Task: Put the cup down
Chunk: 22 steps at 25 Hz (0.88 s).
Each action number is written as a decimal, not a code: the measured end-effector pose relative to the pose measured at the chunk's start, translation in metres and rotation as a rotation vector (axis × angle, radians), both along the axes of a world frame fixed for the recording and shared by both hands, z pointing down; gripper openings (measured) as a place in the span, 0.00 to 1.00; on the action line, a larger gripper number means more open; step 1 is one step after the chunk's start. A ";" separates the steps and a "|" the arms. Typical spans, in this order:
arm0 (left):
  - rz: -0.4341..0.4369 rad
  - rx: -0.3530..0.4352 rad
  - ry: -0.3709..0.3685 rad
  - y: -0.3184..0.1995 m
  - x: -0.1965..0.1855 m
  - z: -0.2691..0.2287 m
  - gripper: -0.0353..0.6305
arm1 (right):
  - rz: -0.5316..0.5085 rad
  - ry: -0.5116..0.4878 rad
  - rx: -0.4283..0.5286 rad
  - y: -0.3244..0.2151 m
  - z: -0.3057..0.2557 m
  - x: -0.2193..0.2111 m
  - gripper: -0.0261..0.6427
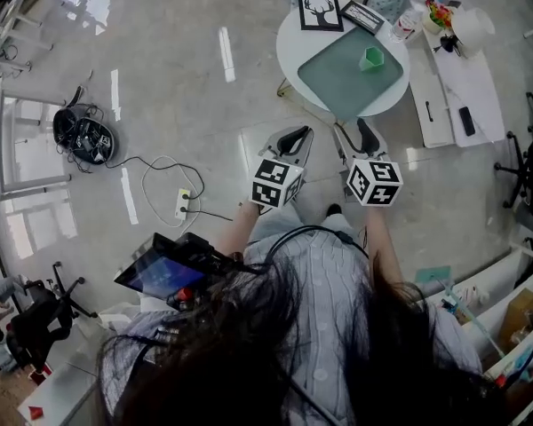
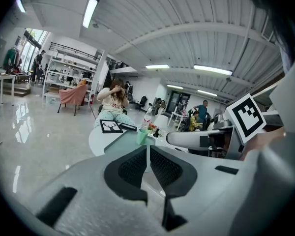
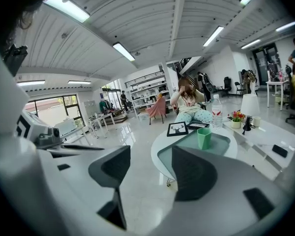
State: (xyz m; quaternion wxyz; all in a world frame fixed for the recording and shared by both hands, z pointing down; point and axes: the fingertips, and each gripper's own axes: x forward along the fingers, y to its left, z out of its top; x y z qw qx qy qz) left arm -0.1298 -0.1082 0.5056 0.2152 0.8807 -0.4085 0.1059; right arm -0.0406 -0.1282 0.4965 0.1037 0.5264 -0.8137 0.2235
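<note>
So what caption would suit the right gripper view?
Open, empty right gripper faces a green cup upright on a tray on a round table.

No words, numbers or brand names can be read. The left cube point(image 1: 276, 183) and right cube point(image 1: 374, 182) carry only black-and-white square markers. The bottle point(image 3: 217, 111) has a label too small to read.

Mint-green cup point(image 1: 371, 58) on a grey-green tray point(image 1: 333, 85), white round worktop point(image 1: 293, 43) beneath. Black frame point(image 1: 320, 10), black deer silhouette on white. Black-and-white square markers on left gripper point(image 1: 300, 134) and right gripper point(image 1: 354, 130); pale grey bodies, black pads. Glossy pale grey floor point(image 1: 160, 60). Pale blue striped shirt point(image 1: 324, 273).
</note>
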 end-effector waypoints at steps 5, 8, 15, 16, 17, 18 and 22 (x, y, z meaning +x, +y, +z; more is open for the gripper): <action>-0.014 0.001 0.012 0.001 0.007 -0.009 0.10 | -0.014 -0.005 -0.009 0.004 -0.007 0.007 0.44; -0.025 -0.002 0.003 0.009 0.027 -0.007 0.10 | -0.038 -0.022 -0.005 0.014 -0.008 0.019 0.44; -0.093 0.037 -0.014 0.040 0.073 -0.014 0.10 | -0.093 -0.058 0.012 0.051 -0.006 0.063 0.44; -0.108 0.041 -0.018 0.044 0.077 -0.015 0.10 | -0.097 -0.064 0.014 0.056 -0.006 0.070 0.44; -0.122 0.043 -0.021 0.049 0.081 -0.016 0.10 | -0.101 -0.069 0.017 0.060 -0.007 0.077 0.43; -0.137 0.043 -0.023 0.054 0.085 -0.016 0.10 | -0.107 -0.073 0.020 0.065 -0.007 0.083 0.43; -0.192 0.041 -0.024 0.075 0.100 -0.016 0.10 | -0.131 -0.087 0.037 0.083 -0.011 0.108 0.43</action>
